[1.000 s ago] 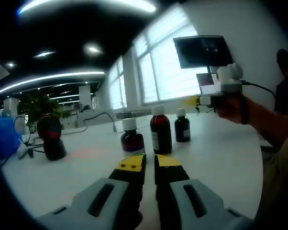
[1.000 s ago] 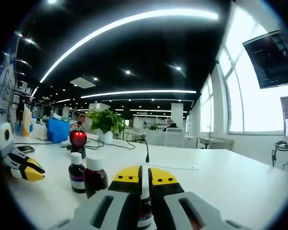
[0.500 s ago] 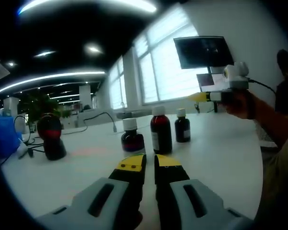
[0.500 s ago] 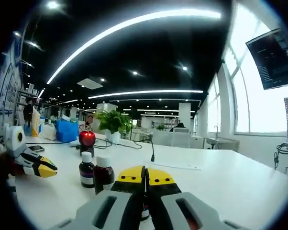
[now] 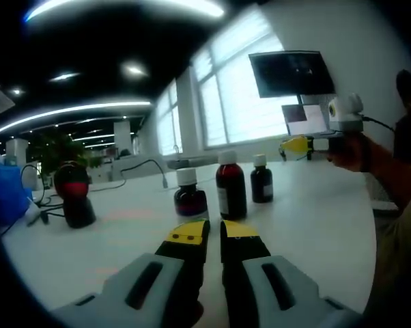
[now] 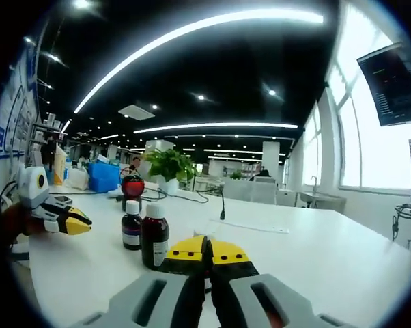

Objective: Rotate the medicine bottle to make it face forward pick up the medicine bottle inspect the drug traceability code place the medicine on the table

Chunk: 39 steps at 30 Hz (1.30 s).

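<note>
White table, three medicine bottles, scanner beside

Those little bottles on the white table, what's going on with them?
A person holds a gripper in each hand above a white table. Three dark medicine bottles stand upright in a loose row, none being gripped. The left gripper hovers near them with fingers together; the right gripper is raised off to one side.

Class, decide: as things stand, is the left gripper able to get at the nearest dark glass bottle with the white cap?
Probably yes: the left gripper points at the nearest dark glass bottle, with bare white table between them.
</note>
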Each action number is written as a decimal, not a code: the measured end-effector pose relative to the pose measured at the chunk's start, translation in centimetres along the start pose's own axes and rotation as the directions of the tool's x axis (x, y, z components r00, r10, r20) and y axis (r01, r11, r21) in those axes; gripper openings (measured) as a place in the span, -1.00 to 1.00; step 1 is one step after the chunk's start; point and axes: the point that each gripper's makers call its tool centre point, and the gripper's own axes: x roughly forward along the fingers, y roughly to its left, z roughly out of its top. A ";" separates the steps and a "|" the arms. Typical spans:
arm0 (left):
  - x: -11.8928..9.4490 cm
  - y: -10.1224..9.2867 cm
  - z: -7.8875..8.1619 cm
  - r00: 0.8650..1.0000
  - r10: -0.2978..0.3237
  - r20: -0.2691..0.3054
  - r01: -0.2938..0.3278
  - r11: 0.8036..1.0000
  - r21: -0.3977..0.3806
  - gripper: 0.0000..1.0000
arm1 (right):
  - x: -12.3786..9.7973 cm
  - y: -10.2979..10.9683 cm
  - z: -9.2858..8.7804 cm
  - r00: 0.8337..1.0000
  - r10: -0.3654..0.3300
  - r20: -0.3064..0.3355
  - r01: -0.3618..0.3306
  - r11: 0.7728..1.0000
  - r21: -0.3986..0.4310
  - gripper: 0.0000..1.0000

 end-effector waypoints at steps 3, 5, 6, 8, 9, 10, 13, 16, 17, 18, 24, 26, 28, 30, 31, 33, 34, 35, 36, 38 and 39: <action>0.0 0.0 0.1 1.000 0.000 0.004 0.000 1.000 -0.005 -0.99 | -0.3 0.2 -0.5 1.000 0.009 -0.007 -0.009 1.000 0.002 -1.00; 0.0 0.1 0.1 1.000 0.001 0.006 -0.001 1.000 -0.009 -0.99 | -0.6 0.5 -1.0 1.000 0.024 -0.015 -0.024 1.000 -0.001 -1.00; 0.0 0.1 0.1 1.000 0.001 0.007 -0.001 1.000 -0.012 -0.99 | -0.7 0.6 -1.3 0.999 0.035 -0.020 -0.035 0.999 -0.001 -1.00; -0.1 0.1 0.2 1.000 0.002 0.009 -0.002 1.000 -0.014 -0.99 | -1.0 0.7 -1.8 0.999 0.041 -0.029 -0.042 0.999 -0.010 -1.00; -0.1 0.1 0.2 1.000 0.003 0.009 -0.003 1.000 -0.014 -0.99 | -1.1 0.7 -1.9 0.998 0.046 -0.030 -0.047 0.999 -0.019 -1.00; -0.1 0.1 0.2 1.000 0.003 0.010 -0.003 1.000 -0.014 -0.99 | -1.2 0.7 -2.0 0.998 0.048 -0.030 -0.049 0.999 -0.020 -1.00; -0.1 0.1 0.2 1.000 0.003 0.012 -0.003 1.000 -0.013 -0.99 | -1.5 0.7 -2.1 0.998 0.062 -0.029 -0.063 0.998 -0.023 -1.00; -0.1 -0.1 0.2 1.000 -0.002 0.012 0.002 1.000 -0.009 -0.99 | -1.6 0.7 -2.2 0.997 0.080 -0.022 -0.081 0.996 -0.030 -1.00; 0.0 -0.1 0.2 1.000 -0.003 0.011 0.003 1.000 -0.008 -0.99 | -1.6 0.7 -2.3 0.996 0.084 -0.019 -0.084 0.996 -0.033 -1.00; 0.0 0.0 0.2 1.000 -0.001 0.008 0.002 1.000 -0.006 -0.99 | -1.7 0.6 -2.4 0.996 0.088 -0.015 -0.088 0.996 -0.032 -1.00; -0.1 0.3 0.3 1.000 0.017 0.017 -0.017 1.000 -0.010 -0.99 | -1.8 0.4 -3.1 0.995 0.100 -0.011 -0.100 0.995 -0.012 -1.00; -0.1 0.2 0.3 1.000 0.017 0.013 -0.017 1.000 -0.008 -0.99 | -1.7 0.4 -3.3 0.995 0.103 -0.014 -0.103 0.995 -0.014 -1.00; 0.0 0.3 0.3 1.000 0.018 0.013 -0.018 1.000 -0.018 -0.99 | -1.7 0.1 -3.7 0.995 0.104 -0.011 -0.104 0.995 -0.010 -1.00; 0.0 0.7 0.3 1.000 0.024 0.016 -0.023 0.998 -0.055 -1.00 | -1.7 -0.3 -4.2 0.994 0.105 -0.020 -0.105 0.994 0.019 -1.00; 0.0 0.8 0.3 1.000 0.026 0.016 -0.025 0.997 -0.071 -1.00 | -1.8 -0.4 -4.1 0.994 0.105 -0.017 -0.105 0.994 0.029 -1.00; 0.0 1.0 0.3 0.999 0.032 0.014 -0.030 0.996 -0.087 -1.00 | -2.0 -0.3 -3.5 0.992 0.122 0.017 -0.123 0.990 0.070 -1.00; 0.0 1.0 0.2 0.999 0.034 0.013 -0.032 0.996 -0.087 -1.00 | -2.0 -0.4 -3.6 0.992 0.123 0.014 -0.124 0.990 0.069 -1.00; 0.0 0.8 0.2 0.999 0.036 0.009 -0.035 0.996 -0.079 -1.00 | -2.0 -0.3 -3.7 0.992 0.124 0.012 -0.125 0.990 0.066 -1.00; 0.1 0.7 0.2 0.999 0.035 0.006 -0.034 0.997 -0.069 -1.00 | -2.0 -0.3 -3.8 0.992 0.127 0.008 -0.127 0.990 0.065 -1.00; 0.1 0.5 0.2 0.999 0.032 0.003 -0.032 0.998 -0.052 -1.00 | -2.0 -0.3 -3.8 0.992 0.129 0.008 -0.129 0.990 0.064 -1.00; 0.1 0.4 0.2 1.000 0.031 0.003 -0.031 0.998 -0.047 -1.00 | -2.0 -0.2 -3.8 0.991 0.131 0.010 -0.131 0.989 0.064 -1.00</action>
